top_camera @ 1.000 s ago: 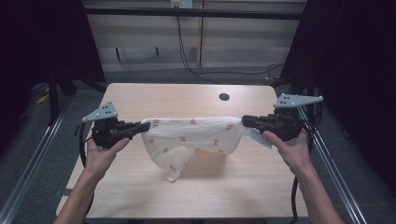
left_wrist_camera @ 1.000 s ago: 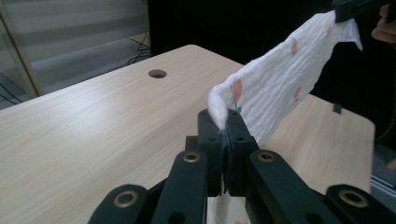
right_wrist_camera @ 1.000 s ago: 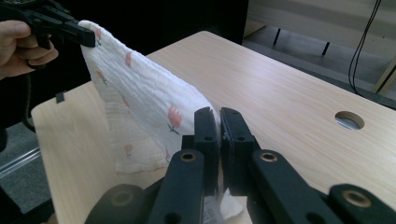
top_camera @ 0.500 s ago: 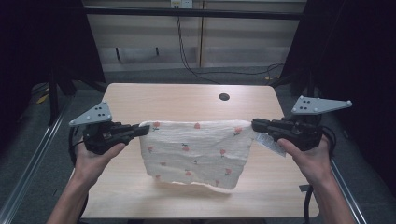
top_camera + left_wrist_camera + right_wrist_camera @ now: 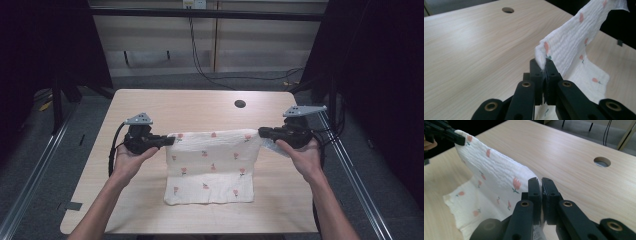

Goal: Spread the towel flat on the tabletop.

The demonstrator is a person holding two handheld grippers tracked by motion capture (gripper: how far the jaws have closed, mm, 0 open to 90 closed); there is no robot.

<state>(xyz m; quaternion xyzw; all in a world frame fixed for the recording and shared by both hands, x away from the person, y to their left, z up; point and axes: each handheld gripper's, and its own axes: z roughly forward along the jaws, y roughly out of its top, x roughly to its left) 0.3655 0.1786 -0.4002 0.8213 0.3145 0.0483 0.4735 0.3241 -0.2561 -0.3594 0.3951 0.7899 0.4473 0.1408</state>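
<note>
The left gripper [image 5: 167,140] and right gripper [image 5: 263,132] each clamp a top corner of the white flower-print cloth [image 5: 210,165]. It hangs stretched between them, its lower edge resting on the table [image 5: 200,105].

Cloth [image 5: 210,167] corner is sitting buried between the left tool [image 5: 543,75] jaws, not visible; far end is running off the top edge in the left gripper view. Right tool [image 5: 541,195] is covering its own corner. Worktop [image 5: 150,210] near edge is getting cut off at the bottom
</note>
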